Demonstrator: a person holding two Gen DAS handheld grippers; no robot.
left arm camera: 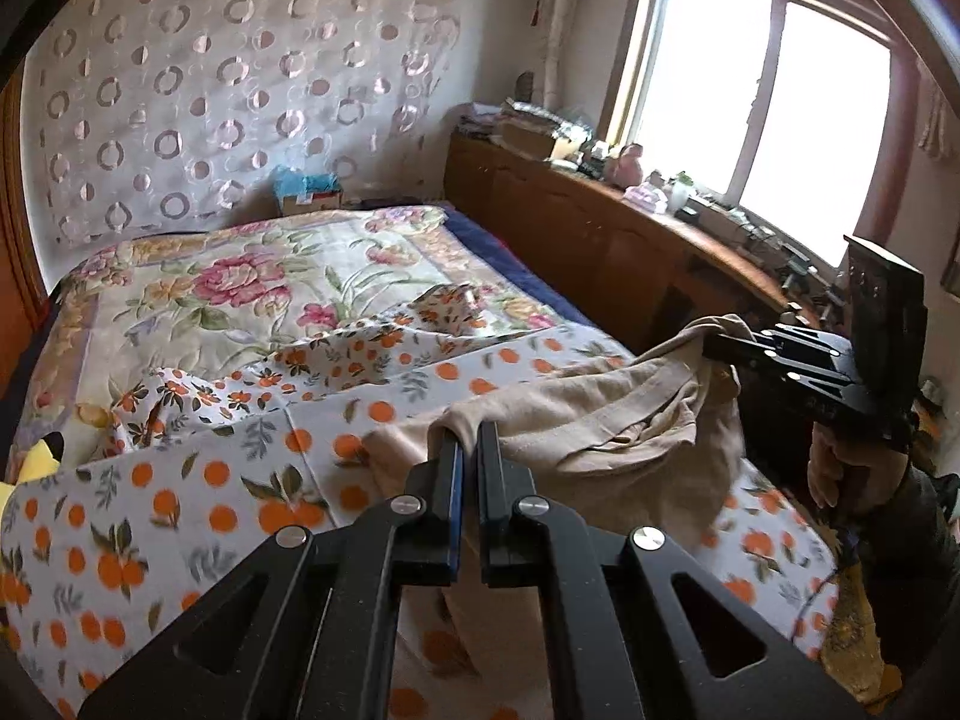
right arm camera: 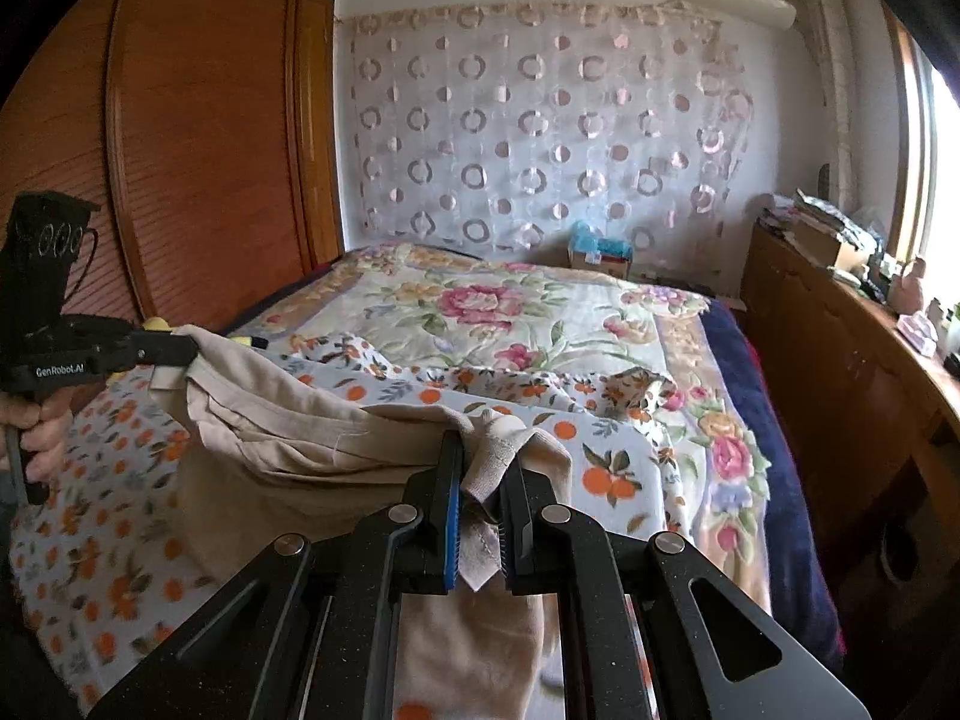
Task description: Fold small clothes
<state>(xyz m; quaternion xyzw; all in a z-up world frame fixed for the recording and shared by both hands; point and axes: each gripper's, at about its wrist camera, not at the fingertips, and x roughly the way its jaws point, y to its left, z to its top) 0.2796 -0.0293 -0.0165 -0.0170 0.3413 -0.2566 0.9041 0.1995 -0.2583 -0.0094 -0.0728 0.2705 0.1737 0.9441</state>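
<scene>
Beige garment: held up just over the near part of the bed, spanning between both grippers, lower half sagging onto the orange-print sheet. Left gripper is clamped on one top edge, jaws nearly together with thin fabric pinched. Right gripper is clamped on the other end, a ribbed hem or cuff bunched between the pads, so the jaws sit a bit wider. Two-point hold along one edge looks like a stretch-and-carry to lay it flat for a fold. Fabric is soft knit, plain beige, wrinkled, with stacked layers between the grips, not yet squared. Type is unclear: top or trousers. The floral quilt farther back is bare of clothes.
</scene>
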